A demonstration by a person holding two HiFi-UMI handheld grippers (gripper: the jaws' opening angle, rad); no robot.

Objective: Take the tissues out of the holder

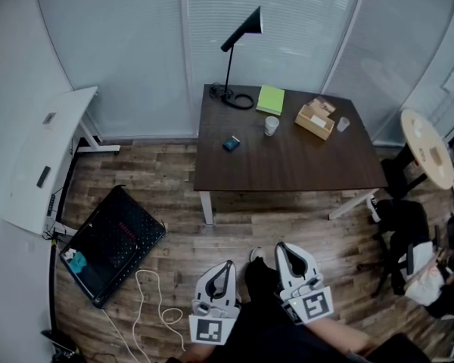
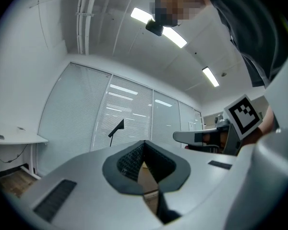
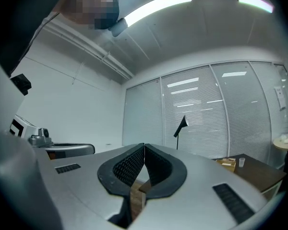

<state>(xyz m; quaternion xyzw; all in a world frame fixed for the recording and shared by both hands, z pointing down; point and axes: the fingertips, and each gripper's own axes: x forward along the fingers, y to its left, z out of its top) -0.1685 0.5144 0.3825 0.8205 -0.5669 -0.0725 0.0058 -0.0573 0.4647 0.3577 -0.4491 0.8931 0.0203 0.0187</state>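
Observation:
The wooden tissue holder [image 1: 315, 118] stands on the far right part of the dark brown table [image 1: 287, 165], with pale tissues showing in its top. In the right gripper view the tissue holder [image 3: 226, 163] is small and far off at the right. Both grippers are held low near the person's body, well short of the table. The left gripper [image 1: 228, 265] is shut with nothing in it, its pads meeting in the left gripper view [image 2: 144, 143]. The right gripper [image 1: 281, 246] is shut and empty too, jaws pressed together [image 3: 144, 147].
On the table are a black desk lamp [image 1: 240, 35], a green notebook [image 1: 271, 99], a white cup [image 1: 272, 125], a clear cup [image 1: 343, 124] and a small blue object [image 1: 231, 144]. An open black case [image 1: 113, 244] and a white cable [image 1: 155, 297] lie on the floor at left. A round table [image 1: 431, 148] stands at right.

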